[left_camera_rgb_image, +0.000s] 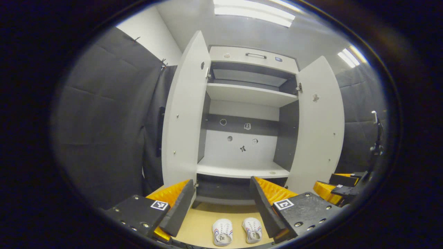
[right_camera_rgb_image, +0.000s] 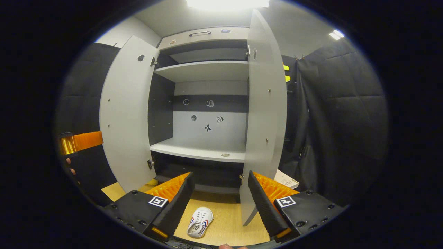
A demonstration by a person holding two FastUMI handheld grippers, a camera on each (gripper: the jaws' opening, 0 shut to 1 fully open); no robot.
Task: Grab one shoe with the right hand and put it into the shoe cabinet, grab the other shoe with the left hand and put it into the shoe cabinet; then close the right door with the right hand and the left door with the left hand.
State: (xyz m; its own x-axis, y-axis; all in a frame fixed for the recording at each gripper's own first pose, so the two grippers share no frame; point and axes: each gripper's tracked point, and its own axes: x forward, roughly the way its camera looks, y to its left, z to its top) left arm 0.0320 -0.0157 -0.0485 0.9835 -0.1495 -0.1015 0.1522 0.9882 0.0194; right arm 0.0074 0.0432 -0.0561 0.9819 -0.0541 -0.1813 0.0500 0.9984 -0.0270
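Two white shoes (left_camera_rgb_image: 222,232) (left_camera_rgb_image: 252,230) lie side by side on the wooden floor in front of the open shoe cabinet (left_camera_rgb_image: 242,93). My left gripper (left_camera_rgb_image: 221,180) is open above them, nothing between its fingers, facing the cabinet's middle shelf (left_camera_rgb_image: 242,170). In the right gripper view one shoe (right_camera_rgb_image: 200,217) lies low between the fingers of my open, empty right gripper (right_camera_rgb_image: 220,174). The left door (left_camera_rgb_image: 183,114) and right door (left_camera_rgb_image: 316,128) both stand wide open. The right gripper (left_camera_rgb_image: 341,186) appears at the far right of the left gripper view, the left gripper (right_camera_rgb_image: 81,141) at the left edge of the right gripper view.
Black cloth walls (left_camera_rgb_image: 104,121) close in on both sides of the cabinet. The right door (right_camera_rgb_image: 264,114) swings out close to my right gripper. A pale flat box (right_camera_rgb_image: 285,180) lies on the floor behind that door. A drawer with a handle (left_camera_rgb_image: 256,55) tops the cabinet.
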